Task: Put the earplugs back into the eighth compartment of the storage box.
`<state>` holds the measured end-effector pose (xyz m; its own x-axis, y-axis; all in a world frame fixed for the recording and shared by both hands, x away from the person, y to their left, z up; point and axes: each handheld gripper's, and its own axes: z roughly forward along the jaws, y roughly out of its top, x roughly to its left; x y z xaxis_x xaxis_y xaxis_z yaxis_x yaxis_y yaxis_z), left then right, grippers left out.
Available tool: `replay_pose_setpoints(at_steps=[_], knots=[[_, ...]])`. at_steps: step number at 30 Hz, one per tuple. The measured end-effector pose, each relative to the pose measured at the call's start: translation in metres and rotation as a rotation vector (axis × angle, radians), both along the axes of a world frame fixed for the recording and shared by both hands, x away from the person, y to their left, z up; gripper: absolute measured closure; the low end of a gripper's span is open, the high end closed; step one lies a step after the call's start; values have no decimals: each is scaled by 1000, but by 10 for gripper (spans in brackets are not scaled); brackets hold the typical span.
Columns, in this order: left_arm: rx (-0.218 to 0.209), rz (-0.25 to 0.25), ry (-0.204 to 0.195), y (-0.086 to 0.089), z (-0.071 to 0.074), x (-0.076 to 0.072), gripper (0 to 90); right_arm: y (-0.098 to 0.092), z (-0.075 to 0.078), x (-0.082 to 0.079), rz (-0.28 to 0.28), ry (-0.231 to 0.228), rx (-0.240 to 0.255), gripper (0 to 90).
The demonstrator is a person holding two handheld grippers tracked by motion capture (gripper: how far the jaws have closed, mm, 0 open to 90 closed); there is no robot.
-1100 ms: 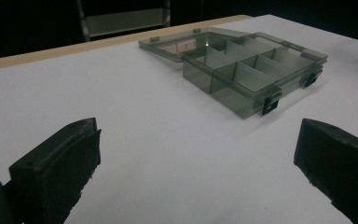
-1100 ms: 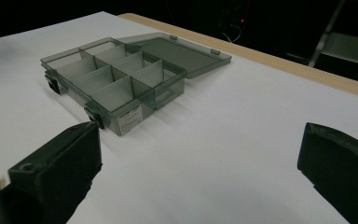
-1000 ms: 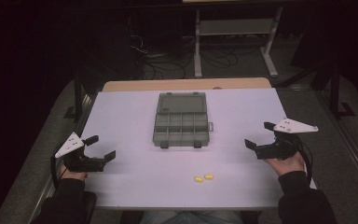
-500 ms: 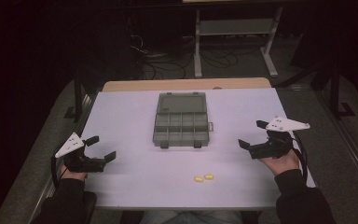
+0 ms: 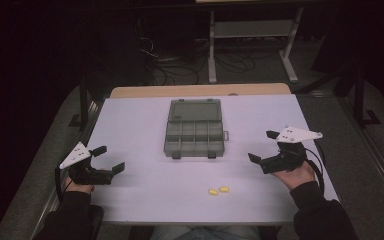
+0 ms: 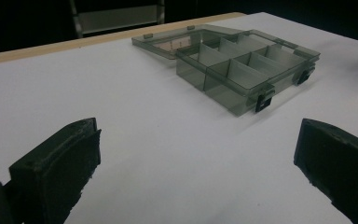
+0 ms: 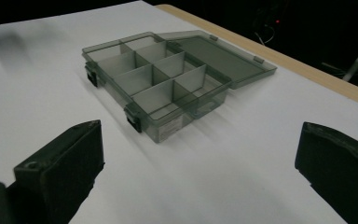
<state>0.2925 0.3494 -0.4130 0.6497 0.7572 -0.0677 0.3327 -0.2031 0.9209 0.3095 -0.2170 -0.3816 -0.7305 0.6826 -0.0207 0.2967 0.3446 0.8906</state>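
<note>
1. Nearest the person, in the high view, two sleeved forearms come in at the bottom corners, each hand gripping a tool above the white tabletop [image 5: 145, 125].
2. The left tool [image 5: 108, 159] is low over the left side of the tabletop, its two black jaws spread wide with nothing between them; the left gripper view shows the same wide gap with bare white surface between the jaws.
3. The right tool [image 5: 263, 146] is over the right side, jaws likewise spread wide and holding nothing; its grey three-cornered plate sits on top and a cable loops behind the hand.
4. Two small yellow pieces [image 5: 218, 190] lie side by side on the tabletop near the front edge, between the two tools and well apart from both.
5. Farther in, at the middle of the tabletop, stands a smoky transparent compartment box [image 5: 193, 137], its lid [image 5: 195, 109] laid flat open on the far side. The dividers form two rows of compartments, and two dark latches sit on its near wall.
6. Both gripper views face this box, [image 6: 242, 70] and [image 7: 158, 84], well apart from the jaws.
7. Beyond the tabletop's wooden far edge, a metal frame and cables lie on the dark floor.
</note>
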Motion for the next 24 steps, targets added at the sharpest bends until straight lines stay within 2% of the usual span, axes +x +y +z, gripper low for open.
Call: replay_pose_setpoints(at_steps=[6, 11, 16, 24], knots=[[-1, -6, 8, 0, 0, 1, 0, 13, -1, -1, 46, 9, -39, 6], [-5, -12, 9, 0, 0, 1, 0, 18, -1, -2, 69, 16, -43, 6], [-8, -19, 15, -1, -1, 1, 0, 25, -5, -2, 102, 50, -70, 7], [-3, -29, 20, -1, -1, 1, 0, 34, -8, -2, 138, 72, -104, 7]])
